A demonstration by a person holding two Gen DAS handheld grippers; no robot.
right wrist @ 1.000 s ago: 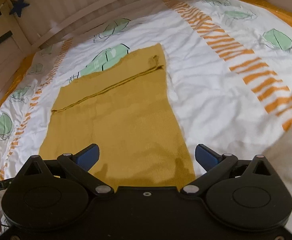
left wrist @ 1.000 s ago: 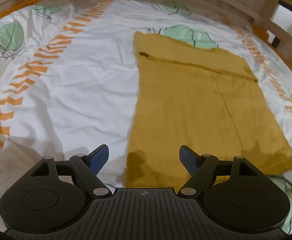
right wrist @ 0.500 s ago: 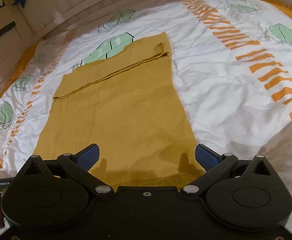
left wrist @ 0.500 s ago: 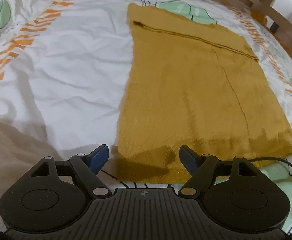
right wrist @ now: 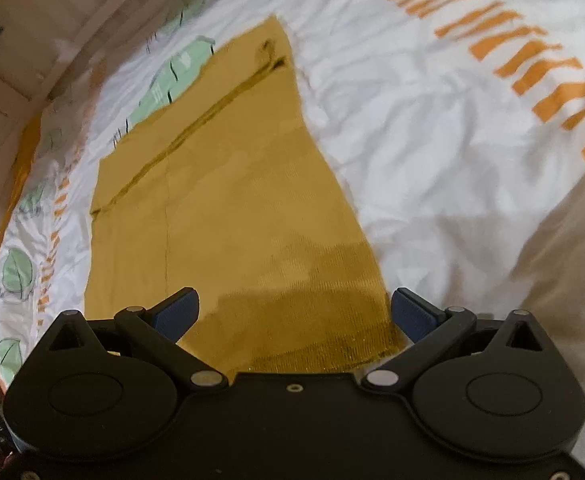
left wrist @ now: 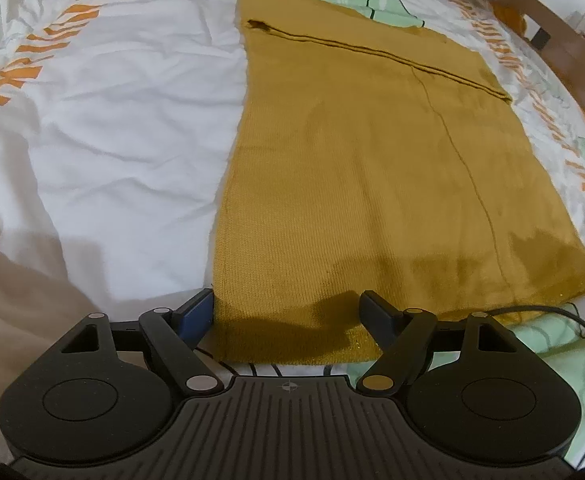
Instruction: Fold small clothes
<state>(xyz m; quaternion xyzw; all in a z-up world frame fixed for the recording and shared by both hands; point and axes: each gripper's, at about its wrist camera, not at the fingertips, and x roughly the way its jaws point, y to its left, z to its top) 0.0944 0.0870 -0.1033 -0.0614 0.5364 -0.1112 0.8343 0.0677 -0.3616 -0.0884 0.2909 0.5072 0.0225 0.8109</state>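
Note:
A mustard-yellow knitted garment (left wrist: 372, 168) lies flat on the bed, with a seam line across its far end; it also shows in the right wrist view (right wrist: 228, 216). My left gripper (left wrist: 288, 314) is open and low over the garment's near left corner, its jaws straddling the hem. My right gripper (right wrist: 294, 312) is open over the near right corner, jaws on either side of the hem. Neither holds cloth.
The bedspread (left wrist: 104, 120) is white with orange stripes and green leaf prints, wrinkled to the left. A wooden bed rail (left wrist: 564, 36) runs along the far right. A black cable (left wrist: 572, 320) lies near the garment's near right corner.
Both grippers have moved back toward the garment's near hem and dropped lower. Each now straddles a near corner. Both stay open.

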